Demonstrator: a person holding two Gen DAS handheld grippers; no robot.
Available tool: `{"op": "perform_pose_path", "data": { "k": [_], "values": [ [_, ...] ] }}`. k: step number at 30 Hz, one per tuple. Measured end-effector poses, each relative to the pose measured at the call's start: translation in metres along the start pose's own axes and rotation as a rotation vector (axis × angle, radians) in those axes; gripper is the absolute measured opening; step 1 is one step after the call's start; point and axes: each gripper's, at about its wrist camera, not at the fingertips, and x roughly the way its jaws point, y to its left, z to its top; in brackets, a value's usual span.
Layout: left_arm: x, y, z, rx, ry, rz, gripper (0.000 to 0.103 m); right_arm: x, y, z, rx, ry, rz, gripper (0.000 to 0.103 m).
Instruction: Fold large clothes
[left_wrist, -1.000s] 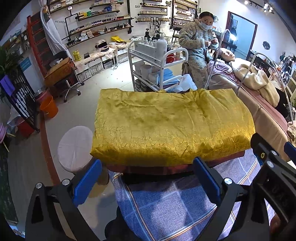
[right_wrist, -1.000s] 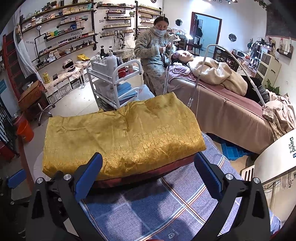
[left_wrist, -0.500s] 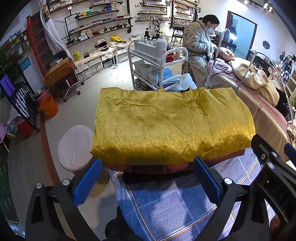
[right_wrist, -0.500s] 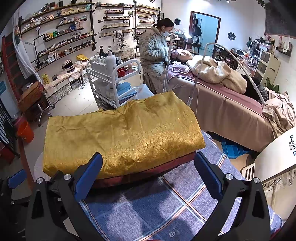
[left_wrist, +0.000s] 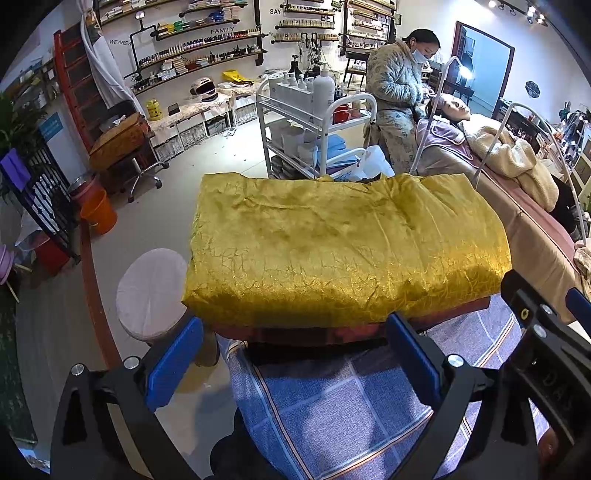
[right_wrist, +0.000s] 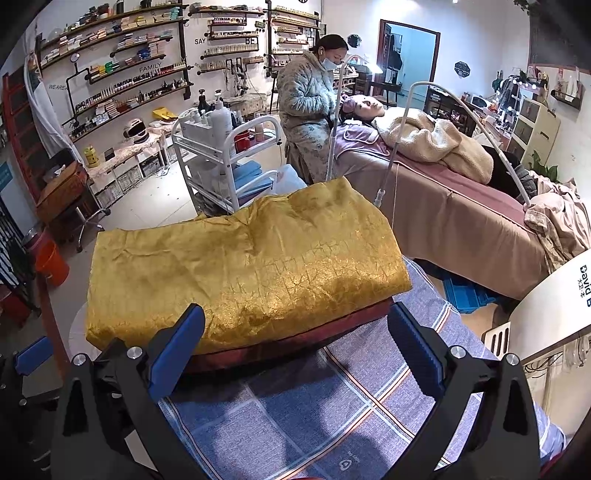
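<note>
The left gripper (left_wrist: 295, 354) hangs spread and empty near the folded gold garment's (left_wrist: 343, 254) front edge. The garment lies on a blue checked cloth (right_wrist: 317, 417), perhaps over a table. The right gripper (right_wrist: 295, 350) is spread too.

shelf bottles (left_wrist: 207, 46) too small, checked cloth (right_wrist: 295, 424) cut off below

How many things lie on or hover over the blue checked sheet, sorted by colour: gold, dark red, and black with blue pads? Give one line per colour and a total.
Gold: 1, the folded gold garment
Dark red: 1, the red layer showing under its near edge
Black with blue pads: 2, the left hand-held gripper and the right hand-held gripper, both open
Total: 4
</note>
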Motion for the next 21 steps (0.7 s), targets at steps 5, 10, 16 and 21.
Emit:
{"op": "perform_pose_path", "data": {
  "k": [5,10,16,21],
  "values": [
    [0.004,0.001,-0.001,-0.001,0.007,0.004,0.097,0.003,0.0,-0.001,0.004,0.007,0.004,0.097],
    [0.01,-0.006,-0.002,0.034,0.015,-0.004,0.097,0.007,-0.004,-0.003,0.017,0.018,0.0,0.098],
    [0.015,-0.016,-0.002,0.068,0.027,-0.01,0.097,0.013,-0.011,-0.006,0.038,0.036,-0.013,0.098],
    [0.02,-0.024,-0.002,0.095,0.04,-0.015,0.097,0.02,-0.018,-0.008,0.065,0.053,-0.023,0.097]
  ]
}}
